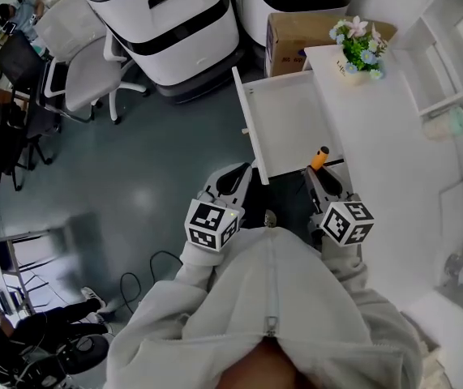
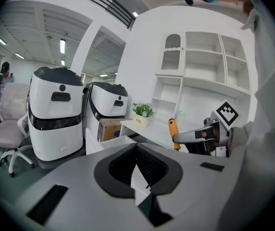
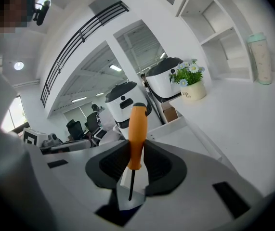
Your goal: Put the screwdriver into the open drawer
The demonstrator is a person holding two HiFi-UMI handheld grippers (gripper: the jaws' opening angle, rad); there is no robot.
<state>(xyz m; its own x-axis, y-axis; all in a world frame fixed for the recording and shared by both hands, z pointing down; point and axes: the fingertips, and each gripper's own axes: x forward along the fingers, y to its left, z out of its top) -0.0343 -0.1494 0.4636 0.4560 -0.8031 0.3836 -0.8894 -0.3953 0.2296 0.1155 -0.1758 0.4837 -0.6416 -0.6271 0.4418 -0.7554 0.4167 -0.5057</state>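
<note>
white desk [image 1: 385, 136], drawer [image 1: 292, 124] open; right hand-held gripper [image 3: 137, 150] clamps orange screwdriver [image 3: 137, 134].

The only print that can be read is the word "Life" in dark letters on the front of the white flower pot [image 3: 191, 91], seen also from the left gripper view [image 2: 141, 121]; a smaller line beneath it is too fine to make out. The cardboard box [image 1: 296, 35] bears a blue mark, too small to read. The marker cubes [image 1: 212, 224] show black-and-white square codes.
</note>
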